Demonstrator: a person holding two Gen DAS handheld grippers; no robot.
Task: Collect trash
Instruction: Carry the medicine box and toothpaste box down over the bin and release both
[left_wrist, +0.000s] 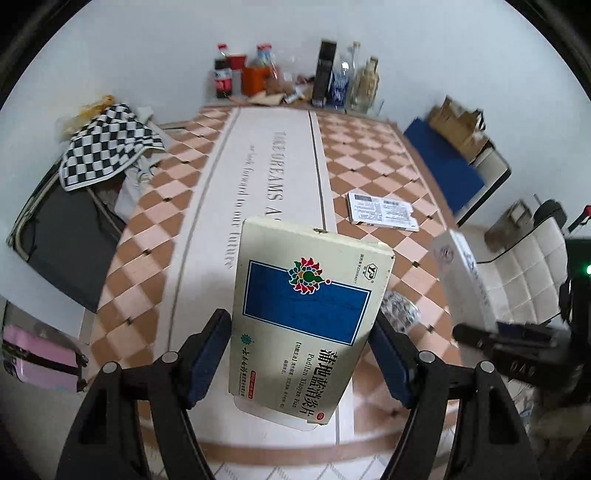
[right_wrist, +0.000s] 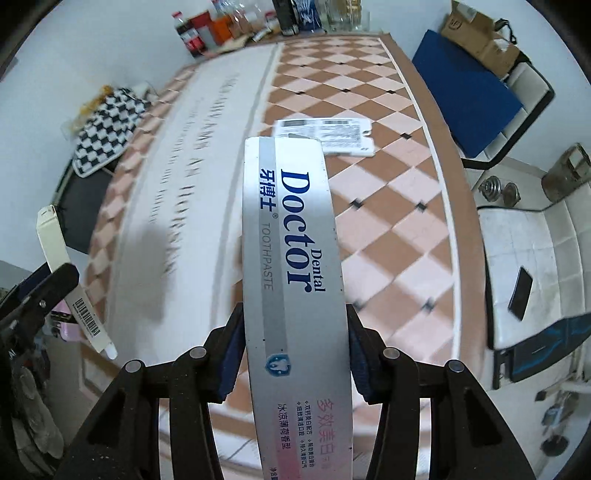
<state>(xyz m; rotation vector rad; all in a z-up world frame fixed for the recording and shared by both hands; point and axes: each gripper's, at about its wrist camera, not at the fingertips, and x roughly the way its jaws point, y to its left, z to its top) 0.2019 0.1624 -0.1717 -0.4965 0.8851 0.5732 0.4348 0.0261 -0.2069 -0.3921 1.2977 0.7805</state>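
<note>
The left gripper (left_wrist: 301, 354) is pinching a cream medicine box (left_wrist: 306, 325) with a blue panel, holding it lifted above the surface (left_wrist: 155, 229). The right gripper (right_wrist: 295, 354) is clamping a silver toothpaste box (right_wrist: 291, 266) between its blue pads, also raised off the surface. A flat white printed packet (left_wrist: 382, 212) is lying on the checked part of the surface, well apart from both boxes.

The surface is wearing a cloth with pink and brown diamonds on either side of a pale central band carrying dark lettering. At its far end, against the white wall, bottles and cartons (left_wrist: 295, 77) are crowding together. A black-and-white checked cloth (left_wrist: 107, 144) is draping over something beside the surface on the left; on the right, a blue pad (right_wrist: 469, 92) and a cardboard box (right_wrist: 480, 37) are sitting on a chair, and a dark phone (right_wrist: 520, 293) is lying on a white padded seat.
</note>
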